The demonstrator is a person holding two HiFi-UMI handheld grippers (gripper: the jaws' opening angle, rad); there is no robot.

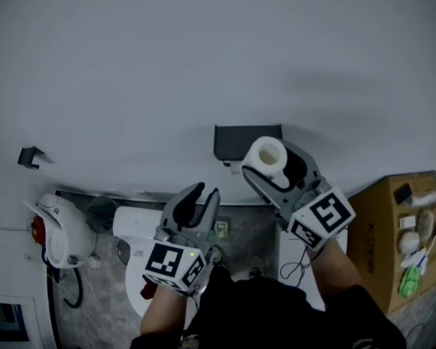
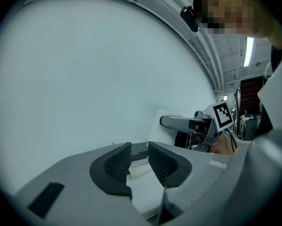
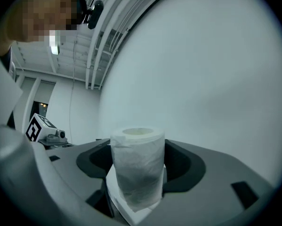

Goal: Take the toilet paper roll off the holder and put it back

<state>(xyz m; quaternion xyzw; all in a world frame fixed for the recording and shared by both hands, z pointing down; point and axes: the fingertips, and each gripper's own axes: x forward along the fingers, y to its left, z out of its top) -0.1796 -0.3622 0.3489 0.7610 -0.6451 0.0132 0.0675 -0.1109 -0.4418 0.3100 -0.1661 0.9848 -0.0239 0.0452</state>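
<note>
Right gripper view first: the right gripper (image 3: pixel 138 149) has its jaws spread wide, with the toilet paper roll (image 3: pixel 137 173) standing upright between them. Both dark pads press on its sides, so it's properly clamped. The roll looks a bit loose and crinkly on the outside, and the hollow core shows at its top end.

Head view puts it in context. The roll is off the holder (image 1: pixel 239 141), that dark box-shaped thing on the pale wall (image 1: pixel 203 49). It's held up just in front of the holder's lower right corner. I can't tell from here whether roll and holder actually touch.

The left gripper (image 1: pixel 206 192) sits lower and to the left, well apart from the roll, above the white toilet (image 1: pixel 136 225). In the left gripper view its 2 ribbed pads stand close together with a narrow gap. Nothing is pinched between them, and only the gripper's own pale body shows in the gap.

As for writing, there's not much. The marker cube (image 1: pixel 321 220) on each gripper only carries black-and-white squares, no letters. The cardboard box (image 1: pixel 381 231) at the right has some dark print on its side, but it's too small and blurry to read. The little packets lying on top of it are no clearer.
</note>
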